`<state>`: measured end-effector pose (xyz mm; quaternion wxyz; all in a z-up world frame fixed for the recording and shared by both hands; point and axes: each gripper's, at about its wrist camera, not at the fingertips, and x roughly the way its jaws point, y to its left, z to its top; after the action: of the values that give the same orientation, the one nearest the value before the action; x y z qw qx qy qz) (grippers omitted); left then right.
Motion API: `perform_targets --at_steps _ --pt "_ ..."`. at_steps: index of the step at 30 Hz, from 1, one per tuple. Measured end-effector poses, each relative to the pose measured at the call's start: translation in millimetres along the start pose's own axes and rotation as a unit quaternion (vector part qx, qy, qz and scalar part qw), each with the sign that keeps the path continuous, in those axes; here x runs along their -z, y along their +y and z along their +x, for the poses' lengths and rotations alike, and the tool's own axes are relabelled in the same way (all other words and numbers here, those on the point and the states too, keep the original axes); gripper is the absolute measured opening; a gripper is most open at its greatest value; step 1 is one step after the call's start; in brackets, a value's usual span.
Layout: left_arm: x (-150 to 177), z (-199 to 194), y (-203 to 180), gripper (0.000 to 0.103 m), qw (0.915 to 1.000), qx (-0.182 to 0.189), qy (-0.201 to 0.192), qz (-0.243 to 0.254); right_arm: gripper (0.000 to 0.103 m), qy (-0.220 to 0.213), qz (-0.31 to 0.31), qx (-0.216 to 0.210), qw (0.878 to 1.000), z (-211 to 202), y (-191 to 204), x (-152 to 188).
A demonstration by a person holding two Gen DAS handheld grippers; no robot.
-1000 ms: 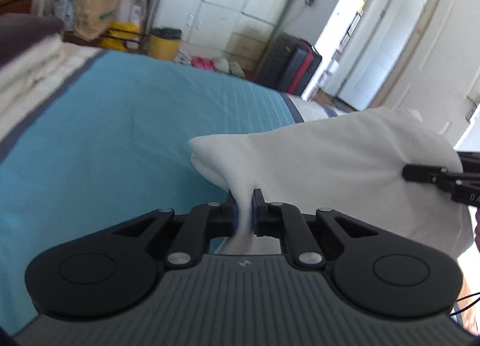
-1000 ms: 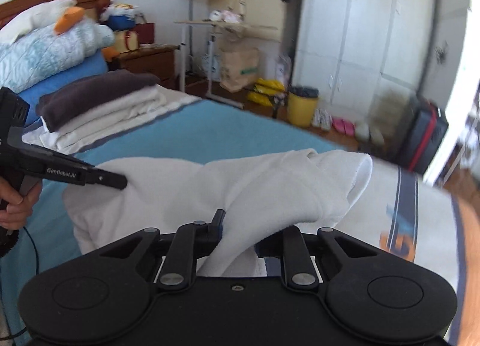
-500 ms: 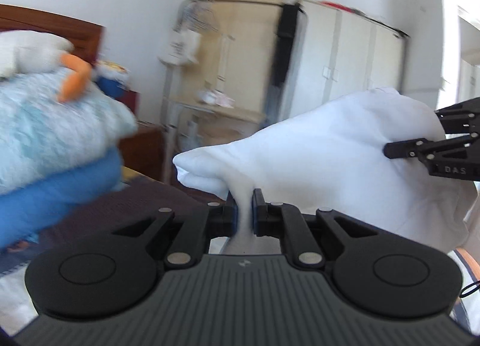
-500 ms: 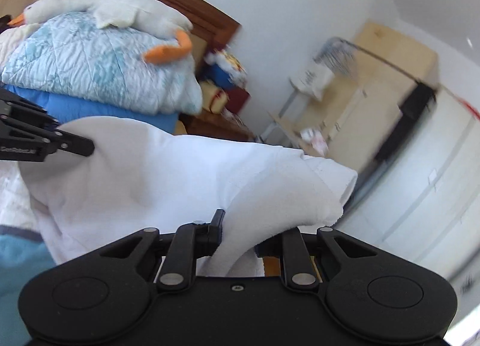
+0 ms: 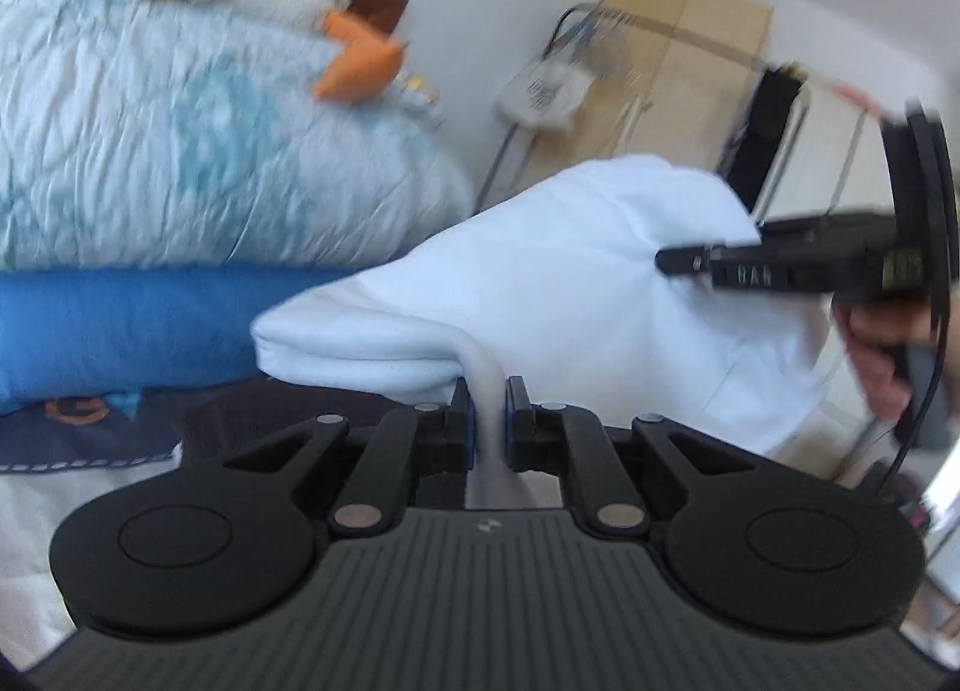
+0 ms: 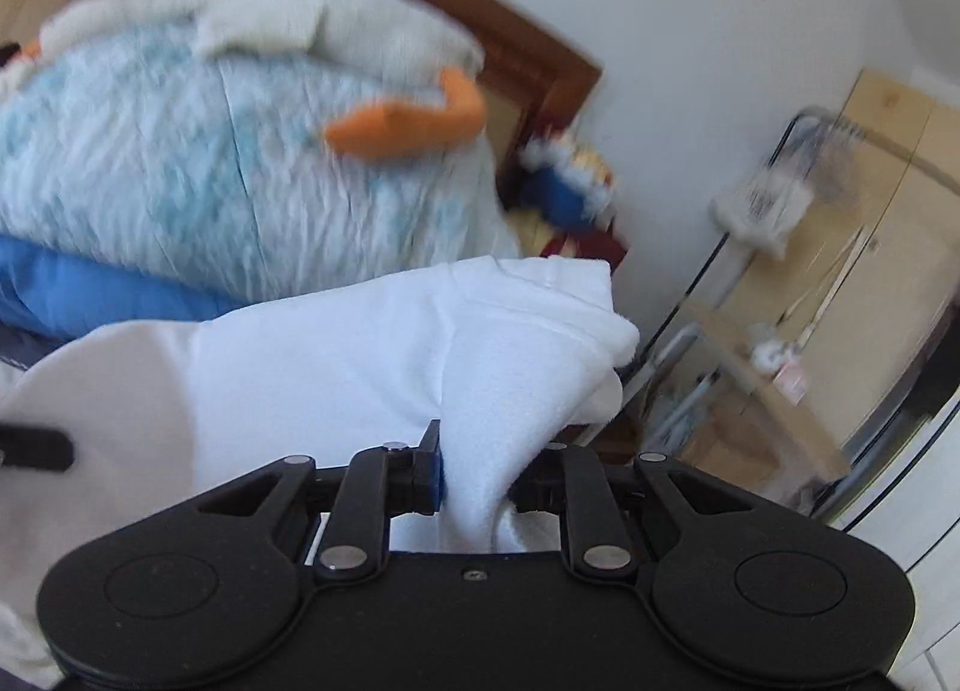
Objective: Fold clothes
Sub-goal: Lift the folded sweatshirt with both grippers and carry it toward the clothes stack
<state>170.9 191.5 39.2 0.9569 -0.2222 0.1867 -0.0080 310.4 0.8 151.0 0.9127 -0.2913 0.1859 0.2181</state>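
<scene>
Currently, item one: my left gripper [image 5: 491, 421], jaws pinched together on a thin fold of the white garment [image 5: 540, 295].

Item two: my right gripper [image 6: 477, 472], jaws clamped on a thicker bunch of the same garment [image 6: 372, 367], cloth filling the gap between them.

Item three: the garment itself, folded, held in the air between the two tools. In the left view its long axis runs from 6 o'clock at my jaws out to 3 o'clock, where the right gripper [image 5: 690, 260] bites the far edge. Neither hand is nearer; each holds one end.

Item four, background: pale blue quilt [image 5: 180, 139] at 10 o'clock, blue bedding [image 5: 108, 325] beneath it. I judge the set-down lies that way.
</scene>
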Motion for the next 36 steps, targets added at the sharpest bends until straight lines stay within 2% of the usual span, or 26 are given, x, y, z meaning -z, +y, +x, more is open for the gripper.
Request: perform_targets --at_steps 1,2,3,5,6,8,10,11,13,15,18,19,20,21,24,28,29,30,31,32,33,34,36 --pt "11 17 2 0.008 0.9997 -0.016 0.02 -0.002 0.026 0.013 0.005 0.006 1.0 22 1 5" --pt "17 24 5 0.009 0.9995 -0.017 0.025 -0.009 0.028 0.026 0.01 0.012 1.0 44 2 10" --pt "20 26 9 0.01 0.9994 -0.013 0.026 -0.018 0.029 0.033 0.015 0.037 0.999 58 4 16" --pt "23 29 14 0.011 0.9991 -0.001 0.026 -0.033 0.043 0.036 0.075 0.102 0.991 65 1 31" --pt "21 29 14 0.011 0.9988 0.001 0.031 -0.037 0.045 0.043 0.129 0.102 0.985 61 -5 40" --pt "18 27 14 0.011 0.9982 -0.003 0.043 -0.041 0.047 0.047 0.236 0.072 0.968 46 -16 60" --pt "18 23 13 0.012 0.9979 -0.003 0.051 -0.04 0.069 0.051 0.319 0.05 0.945 25 -21 84" --pt "19 20 14 0.015 0.9974 0.0 0.055 -0.047 0.071 0.053 0.356 0.039 0.932 14 -21 99" --pt "19 19 21 0.015 0.9952 0.015 0.065 -0.071 0.077 0.064 0.433 0.001 0.899 2 -22 133" --pt "19 17 26 0.018 0.9929 0.028 0.075 -0.088 0.078 0.076 0.508 -0.038 0.857 -9 -23 167" --pt "18 17 34 0.019 0.9879 0.056 0.091 -0.112 0.086 0.077 0.639 -0.123 0.756 -12 -22 210" --pt "17 16 34 0.019 0.9868 0.061 0.097 -0.115 0.086 0.08 0.66 -0.149 0.732 -8 -19 217" --pt "17 16 34 0.019 0.9858 0.066 0.102 -0.116 0.086 0.08 0.668 -0.161 0.722 -5 -17 220" --pt "16 16 34 0.019 0.9848 0.07 0.107 -0.117 0.086 0.072 0.666 -0.155 0.726 -4 -16 219" --pt "15 12 32 0.019 0.9846 0.078 0.108 -0.113 0.086 0.04 0.632 -0.113 0.766 3 -17 209" --pt "22 16 35 0.019 0.9829 0.084 0.103 -0.127 0.086 0.045 0.603 -0.086 0.792 34 -26 198" --pt "24 19 37 0.02 0.9813 0.09 0.102 -0.136 0.086 0.048 0.606 -0.082 0.79 40 -27 197" --pt "26 21 38 0.031 0.9801 0.094 0.103 -0.141 0.08 0.043 0.617 -0.079 0.782 43 -30 198" --pt "27 22 38 0.035 0.9791 0.098 0.103 -0.146 0.063 0.032 0.618 -0.073 0.782 43 -32 198" --pt "29 24 38 0.037 0.978 0.101 0.103 -0.15 0.056 0.019 0.614 -0.066 0.786 41 -32 196" --pt "30 24 38 0.024 0.9787 0.099 0.094 -0.153 0.037 0.008 0.602 -0.058 0.796 39 -32 193" --pt "29 22 34 0.012 0.9812 0.101 0.079 -0.145 0.033 -0.002 0.582 -0.05 0.812 37 -31 186" --pt "26 15 23 0.01 0.9869 0.099 0.06 -0.113 0.029 -0.028 0.5 -0.018 0.865 30 -22 158"
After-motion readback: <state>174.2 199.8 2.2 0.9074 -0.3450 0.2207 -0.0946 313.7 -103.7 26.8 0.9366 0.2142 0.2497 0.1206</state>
